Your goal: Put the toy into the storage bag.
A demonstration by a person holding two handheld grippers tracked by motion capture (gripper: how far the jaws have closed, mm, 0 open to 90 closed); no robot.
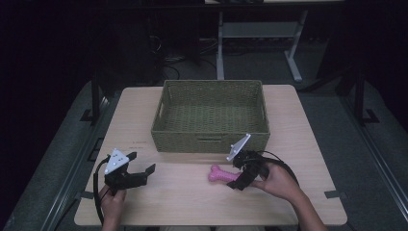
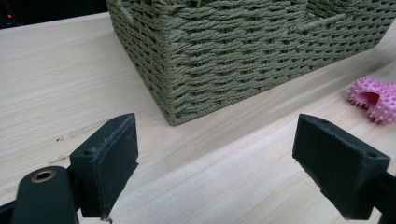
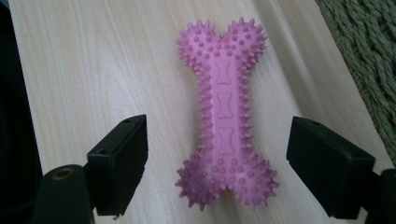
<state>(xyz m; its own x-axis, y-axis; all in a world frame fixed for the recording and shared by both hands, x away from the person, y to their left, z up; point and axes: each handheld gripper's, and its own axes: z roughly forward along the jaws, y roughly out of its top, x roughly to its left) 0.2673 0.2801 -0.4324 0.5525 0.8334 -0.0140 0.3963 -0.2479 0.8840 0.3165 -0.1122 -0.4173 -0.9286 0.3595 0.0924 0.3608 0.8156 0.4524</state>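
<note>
Near the table's (image 1: 288, 202) front edge, the right gripper (image 3: 217, 158) has its fingers spread wide either side of the pink spiky bone toy (image 3: 224, 116), not yet gripping. The left gripper (image 1: 129, 174) at near left is released, empty. Beyond, the woven basket (image 1: 209, 137) appears empty; nothing seems done. The toy's underside is hidden.

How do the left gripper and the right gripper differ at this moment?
The right gripper has the pink bone toy lying between its open jaws; the left gripper has only bare table between its jaws. The right gripper points at the toy, while the left gripper faces a corner of the basket, apart from it. Both are open, each held in one hand, and neither grips anything.
</note>
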